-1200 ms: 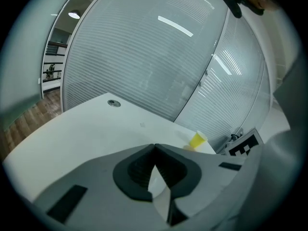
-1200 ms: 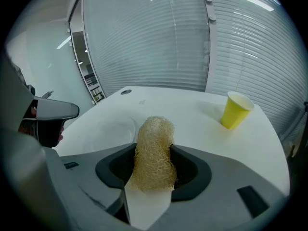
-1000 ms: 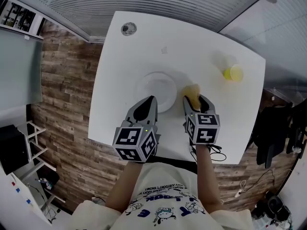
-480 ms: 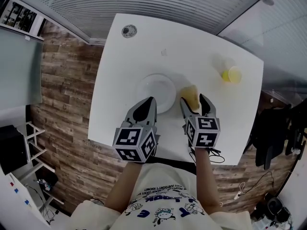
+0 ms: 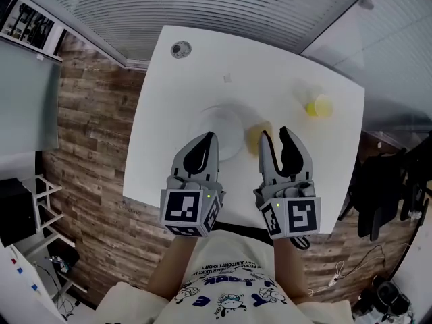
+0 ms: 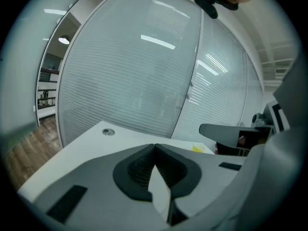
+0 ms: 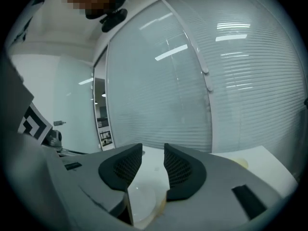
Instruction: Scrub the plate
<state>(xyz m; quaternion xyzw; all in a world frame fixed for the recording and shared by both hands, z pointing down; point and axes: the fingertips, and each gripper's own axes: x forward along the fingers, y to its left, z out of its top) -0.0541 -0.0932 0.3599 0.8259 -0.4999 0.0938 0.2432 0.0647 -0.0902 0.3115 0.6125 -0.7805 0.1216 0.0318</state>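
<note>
Since a second ago both claws are rising off the table, the right gripper (image 5: 273, 135) far more, and it is leaving behind the yellow sponge (image 5: 255, 139) it was straddling. Its jaws are standing apart after just narrowing, with nothing between them. The left gripper (image 5: 210, 138) is holding its jaws pressed together, empty. The sponge is lying beside the white plate (image 5: 219, 130) on the white table (image 5: 270, 66). A yellow cup (image 5: 318, 106) is sitting well apart, far right.

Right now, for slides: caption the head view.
Left hand-held gripper shut; right hand-held gripper empty, just narrowed but open, over plate and sponge.
</note>
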